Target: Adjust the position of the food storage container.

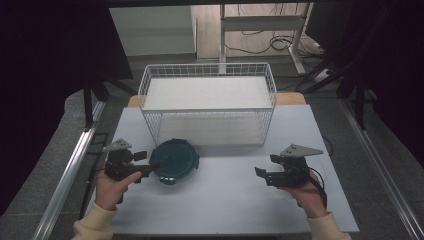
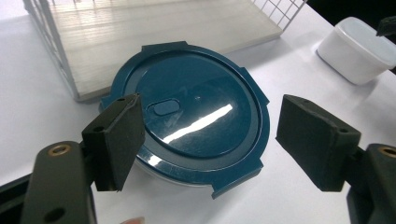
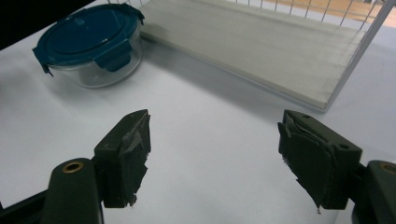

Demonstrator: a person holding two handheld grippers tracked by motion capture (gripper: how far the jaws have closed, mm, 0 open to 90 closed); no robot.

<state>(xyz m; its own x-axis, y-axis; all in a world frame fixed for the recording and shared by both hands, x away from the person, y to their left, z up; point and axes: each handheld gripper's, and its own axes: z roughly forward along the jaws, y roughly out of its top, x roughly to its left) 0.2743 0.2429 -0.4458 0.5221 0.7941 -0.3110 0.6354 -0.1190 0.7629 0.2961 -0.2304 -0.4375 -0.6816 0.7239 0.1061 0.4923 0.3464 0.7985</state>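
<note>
Before wire basket, lidded glass container

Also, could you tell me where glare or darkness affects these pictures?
Left gripper view: a bright streak of glare crosses the teal lid. Right gripper view: the top left corner is black, and the glass container is evenly lit. High view: both sides are dark; the wire basket and white table are dim but readable.

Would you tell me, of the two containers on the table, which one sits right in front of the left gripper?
The round glass container with the dark teal clip lid; the left gripper hovers open just before it. The white rectangular container lies farther off.
</note>
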